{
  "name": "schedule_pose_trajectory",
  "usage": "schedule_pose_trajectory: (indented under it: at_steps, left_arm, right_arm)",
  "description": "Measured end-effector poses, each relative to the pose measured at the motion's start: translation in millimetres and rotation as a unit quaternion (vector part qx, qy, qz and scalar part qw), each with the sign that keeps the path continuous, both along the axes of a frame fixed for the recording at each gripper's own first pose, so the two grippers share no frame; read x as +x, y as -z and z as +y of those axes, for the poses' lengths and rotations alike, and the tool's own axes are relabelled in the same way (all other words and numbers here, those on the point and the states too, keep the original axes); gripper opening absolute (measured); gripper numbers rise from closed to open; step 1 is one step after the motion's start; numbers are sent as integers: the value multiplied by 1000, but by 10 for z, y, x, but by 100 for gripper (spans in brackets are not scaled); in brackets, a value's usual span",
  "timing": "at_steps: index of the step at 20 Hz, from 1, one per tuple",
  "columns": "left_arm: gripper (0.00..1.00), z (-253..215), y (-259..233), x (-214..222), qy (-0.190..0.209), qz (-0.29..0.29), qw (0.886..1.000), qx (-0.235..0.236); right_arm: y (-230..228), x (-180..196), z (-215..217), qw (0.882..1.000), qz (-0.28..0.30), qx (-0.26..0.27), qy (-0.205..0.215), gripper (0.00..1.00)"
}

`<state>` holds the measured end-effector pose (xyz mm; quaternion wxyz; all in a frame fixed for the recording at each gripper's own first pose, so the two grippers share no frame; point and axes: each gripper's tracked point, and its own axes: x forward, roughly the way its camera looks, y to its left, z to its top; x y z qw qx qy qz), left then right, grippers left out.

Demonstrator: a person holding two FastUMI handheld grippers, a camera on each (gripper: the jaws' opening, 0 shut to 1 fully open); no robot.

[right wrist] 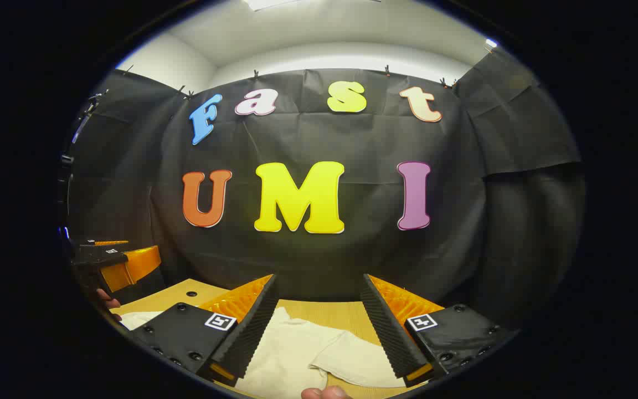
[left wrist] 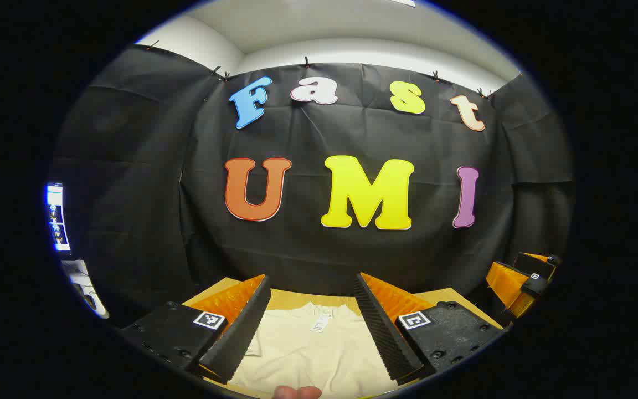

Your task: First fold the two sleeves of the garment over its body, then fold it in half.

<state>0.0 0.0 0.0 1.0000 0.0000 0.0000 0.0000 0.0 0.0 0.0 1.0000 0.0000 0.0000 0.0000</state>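
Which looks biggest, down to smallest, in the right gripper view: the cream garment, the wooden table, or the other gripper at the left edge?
1. Garment
2. Table, partly covered, so close to the garment
3. Left gripper, farther off

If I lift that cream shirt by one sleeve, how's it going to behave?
Probably floppy: the shirt lies limp on the table with soft wrinkles, so the body would likely sag and trail. It looks thin, so likely light. The sleeve lies flat, so either open hand-held gripper may need to pinch low.
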Motion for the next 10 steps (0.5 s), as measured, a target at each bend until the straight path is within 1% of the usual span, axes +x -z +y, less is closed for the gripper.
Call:
schedule_pose_trajectory:
  at_steps: [10]
  left_arm:
    - [98, -131, 91, 43, 18, 5, 1000, 15]
  right_arm:
    - [71, 76, -108, 1000, 11, 5, 5, 96]
